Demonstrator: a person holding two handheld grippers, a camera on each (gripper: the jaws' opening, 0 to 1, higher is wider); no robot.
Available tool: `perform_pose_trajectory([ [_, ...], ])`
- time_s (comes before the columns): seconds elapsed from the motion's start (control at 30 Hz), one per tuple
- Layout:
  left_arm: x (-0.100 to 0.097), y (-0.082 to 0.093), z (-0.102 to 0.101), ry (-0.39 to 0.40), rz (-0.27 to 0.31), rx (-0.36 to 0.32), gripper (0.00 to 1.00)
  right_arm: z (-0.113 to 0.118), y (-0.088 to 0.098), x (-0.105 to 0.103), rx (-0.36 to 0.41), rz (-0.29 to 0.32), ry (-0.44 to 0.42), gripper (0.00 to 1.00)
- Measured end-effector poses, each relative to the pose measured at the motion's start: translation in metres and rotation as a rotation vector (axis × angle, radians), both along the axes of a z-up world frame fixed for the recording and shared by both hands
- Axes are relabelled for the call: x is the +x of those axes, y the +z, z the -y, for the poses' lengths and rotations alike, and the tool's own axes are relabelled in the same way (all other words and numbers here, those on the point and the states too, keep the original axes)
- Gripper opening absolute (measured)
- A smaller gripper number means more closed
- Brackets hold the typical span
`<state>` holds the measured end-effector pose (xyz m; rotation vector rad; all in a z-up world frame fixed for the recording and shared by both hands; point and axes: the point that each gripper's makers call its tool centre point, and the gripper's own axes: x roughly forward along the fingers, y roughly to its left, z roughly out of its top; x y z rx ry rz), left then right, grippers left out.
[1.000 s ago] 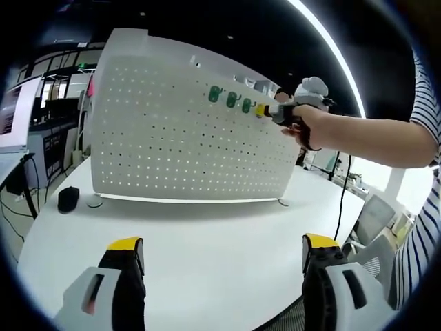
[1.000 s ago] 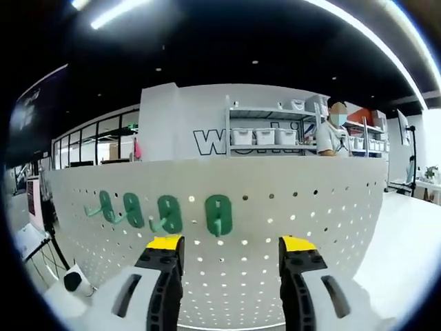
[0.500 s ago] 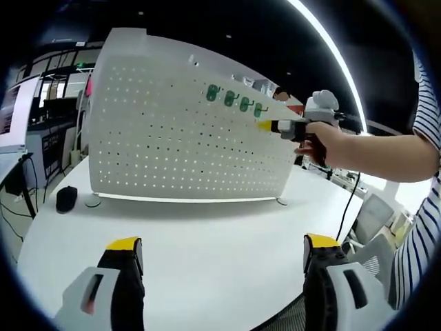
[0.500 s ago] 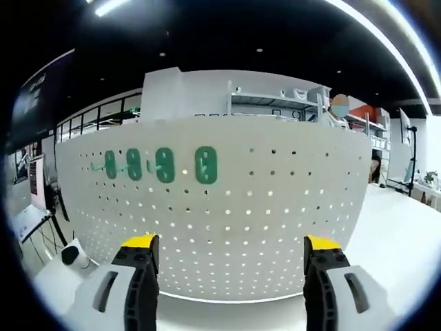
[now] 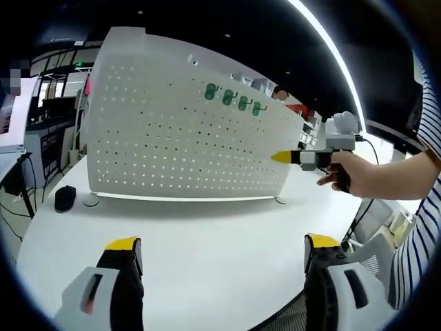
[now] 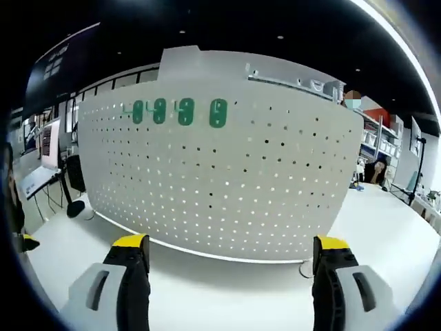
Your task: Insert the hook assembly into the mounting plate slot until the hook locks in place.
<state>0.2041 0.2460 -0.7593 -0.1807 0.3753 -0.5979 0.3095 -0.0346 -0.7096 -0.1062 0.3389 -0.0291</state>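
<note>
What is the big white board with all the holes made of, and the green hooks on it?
The pegboard looks like thin painted metal, smooth and matte white, curved, though plastic is possible. The green hooks look like moulded plastic: solid colour, rounded shapes, slight sheen.

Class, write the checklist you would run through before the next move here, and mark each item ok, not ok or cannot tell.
1. Four green hooks sit in a row on the pegboard: ok.
2. Hooks locked in place: cannot tell.
3. Right gripper jaws apart, holding nothing: ok.
4. Left gripper jaws apart, holding nothing: ok.
5. Pegboard upright on the white table: ok.
6. Hooks and pegboard visible in both views: ok.
</note>
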Motion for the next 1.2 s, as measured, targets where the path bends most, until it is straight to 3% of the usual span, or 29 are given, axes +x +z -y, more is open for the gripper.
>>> perform_pose_trajectory([
  [0.33,-0.002,-0.001,0.002,-0.012,-0.003,0.006,1.0,0.0,-0.029,-0.057,-0.016,-0.083,0.038,1.0],
  [0.4,-0.002,-0.001,0.003,-0.015,-0.003,0.007,1.0,-0.001,-0.035,-0.068,0.027,-0.1,0.028,1.0],
  [0.53,-0.003,-0.002,0.005,-0.025,-0.003,0.014,1.0,-0.006,-0.044,-0.084,0.001,-0.117,0.052,1.0],
  [0.8,-0.004,-0.003,0.006,-0.035,-0.006,0.02,1.0,-0.011,-0.053,-0.108,0.022,-0.136,0.069,1.0],
  [1.2,-0.005,-0.002,0.008,-0.046,0.0,0.017,1.0,-0.03,-0.044,-0.118,0.008,-0.05,0.152,1.0],
])
